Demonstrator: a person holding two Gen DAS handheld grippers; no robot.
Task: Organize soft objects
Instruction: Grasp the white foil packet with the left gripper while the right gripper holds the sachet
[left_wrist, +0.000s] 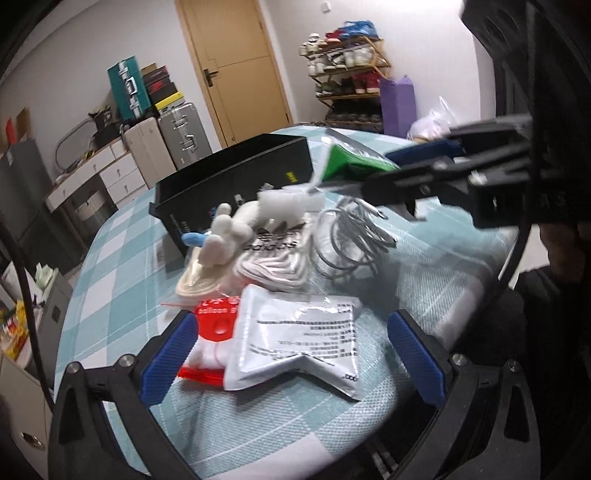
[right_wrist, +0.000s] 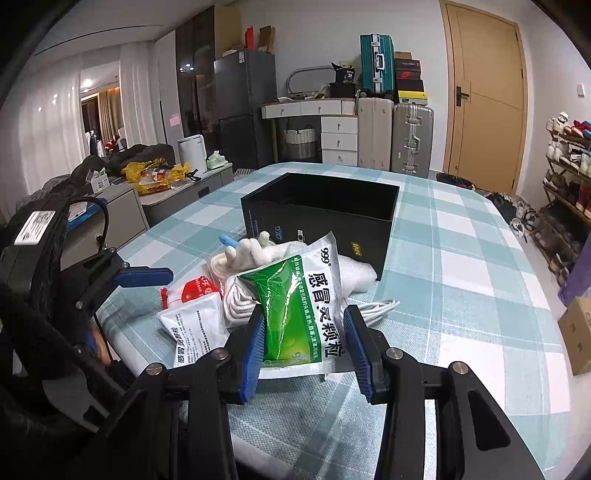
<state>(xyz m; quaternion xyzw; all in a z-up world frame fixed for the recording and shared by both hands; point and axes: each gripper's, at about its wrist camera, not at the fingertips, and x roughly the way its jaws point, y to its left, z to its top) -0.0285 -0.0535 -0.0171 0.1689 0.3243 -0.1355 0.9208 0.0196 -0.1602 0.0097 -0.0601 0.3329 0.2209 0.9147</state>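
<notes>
My right gripper (right_wrist: 304, 347) is shut on a green and white medicine sachet (right_wrist: 303, 306) and holds it above the table; the sachet also shows in the left wrist view (left_wrist: 351, 164). My left gripper (left_wrist: 291, 350) is open around a silver-white sachet (left_wrist: 299, 339) that lies on a red balloon packet (left_wrist: 212, 332). Behind them is a pile: white gloves (left_wrist: 225, 232), white laces in an Adidas bag (left_wrist: 273, 258), a coiled white cable (left_wrist: 351, 232). An open black box (right_wrist: 321, 214) stands behind the pile.
The table has a teal and white checked cloth (right_wrist: 461, 266). Suitcases (right_wrist: 410, 136), drawers and a fridge stand beyond the far edge. A shoe rack (right_wrist: 569, 173) is to the right, a cluttered low cabinet (right_wrist: 155, 177) to the left.
</notes>
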